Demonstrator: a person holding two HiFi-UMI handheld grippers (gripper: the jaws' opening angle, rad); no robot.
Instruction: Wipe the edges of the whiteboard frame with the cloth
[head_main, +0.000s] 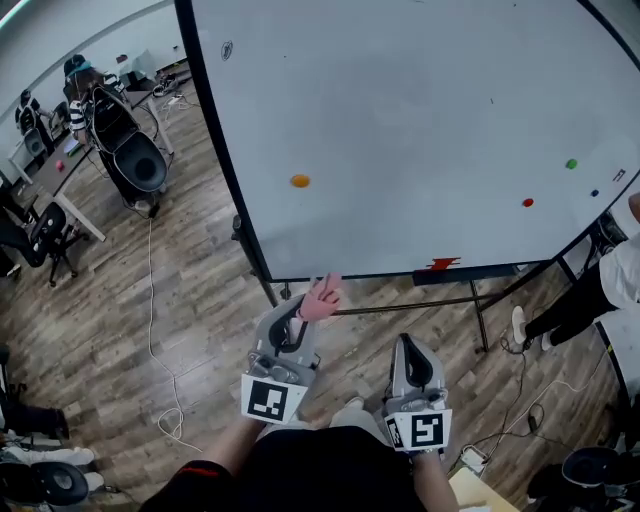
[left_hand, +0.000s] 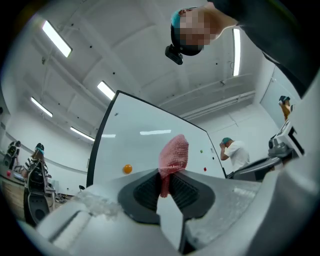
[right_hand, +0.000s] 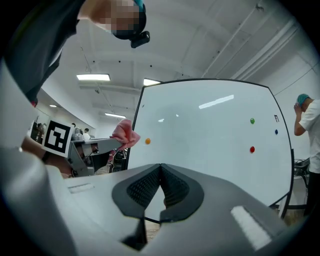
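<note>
We hold the pink cloth (left_hand: 174, 155) in our left hand-held gripper (left_hand: 167, 184), whose jaws are clamped on its lower end. Its long axis runs straight out along the jaws, and the bunched free end points at the smooth white whiteboard (head_main: 420, 130). The weave is nubbly, waffle-like. In the head view the cloth sits just below the thin black frame (head_main: 212, 100), near its bottom left corner. Our right hand-held gripper (right_hand: 160, 175) has its ribbed pads pressed together.
</note>
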